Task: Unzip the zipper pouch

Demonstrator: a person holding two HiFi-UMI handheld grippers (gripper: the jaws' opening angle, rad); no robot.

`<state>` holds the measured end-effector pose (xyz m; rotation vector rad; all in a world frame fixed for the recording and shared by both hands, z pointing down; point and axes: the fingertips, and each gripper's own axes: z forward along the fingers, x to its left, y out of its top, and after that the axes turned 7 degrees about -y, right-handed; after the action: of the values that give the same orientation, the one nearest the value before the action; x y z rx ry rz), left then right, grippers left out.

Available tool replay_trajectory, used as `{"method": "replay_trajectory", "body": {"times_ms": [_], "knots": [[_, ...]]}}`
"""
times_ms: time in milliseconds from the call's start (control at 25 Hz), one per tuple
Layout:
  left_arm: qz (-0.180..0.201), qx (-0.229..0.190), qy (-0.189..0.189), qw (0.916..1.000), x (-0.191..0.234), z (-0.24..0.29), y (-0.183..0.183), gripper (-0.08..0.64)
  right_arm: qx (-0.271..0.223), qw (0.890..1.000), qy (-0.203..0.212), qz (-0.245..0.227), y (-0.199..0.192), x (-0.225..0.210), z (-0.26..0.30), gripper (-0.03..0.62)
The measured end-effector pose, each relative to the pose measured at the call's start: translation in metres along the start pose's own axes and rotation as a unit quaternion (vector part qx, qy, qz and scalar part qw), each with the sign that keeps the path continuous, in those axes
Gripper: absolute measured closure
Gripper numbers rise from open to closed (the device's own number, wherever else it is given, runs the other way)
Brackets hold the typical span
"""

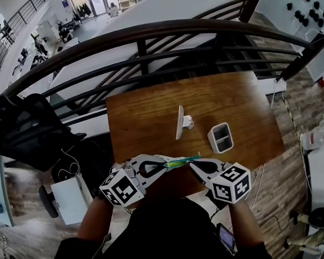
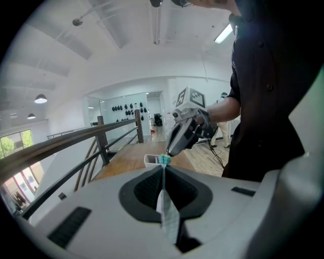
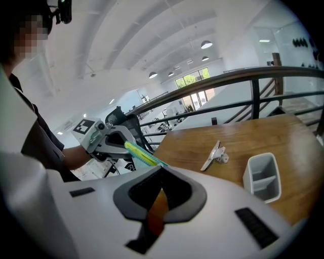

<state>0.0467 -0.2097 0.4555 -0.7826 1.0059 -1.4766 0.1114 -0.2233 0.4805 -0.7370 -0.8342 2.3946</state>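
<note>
A slim zipper pouch (image 1: 181, 162), yellow-green with a teal edge, is held taut in the air between two smooth white plastic grippers, just above the near edge of a wood-grain table (image 1: 146, 112). The left gripper (image 1: 165, 165) is clamped on one thin, translucent end of it. The right gripper (image 1: 192, 164) is pinched onto the other end. A boxy white two-compartment holder (image 1: 221, 137) and a flat white bracket (image 1: 180, 122) are seen farther back on the table.

Legible markings: none.
You read no text or number; cubes (image 1: 122, 188) on left gripper (image 1: 167, 164) and right gripper (image 1: 192, 163) bear only square markers.
</note>
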Motion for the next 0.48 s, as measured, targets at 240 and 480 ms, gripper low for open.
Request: {"method": "replay_trajectory", "body": {"times_ms": [240,480], "knots": [[-0.007,-0.009,-0.001,0.9999,0.0007,-0.0009,0.0033,0.540,-0.005,1.000,0.004,0.029,-0.0006,-0.0060,-0.0059,0.595],[-0.007,-0.007,-0.001,0.9999,0.0006,-0.0002,0.0002,0.540,0.000,1.000,-0.008,0.022,-0.0021,-0.0100,-0.0038,0.595]]}}
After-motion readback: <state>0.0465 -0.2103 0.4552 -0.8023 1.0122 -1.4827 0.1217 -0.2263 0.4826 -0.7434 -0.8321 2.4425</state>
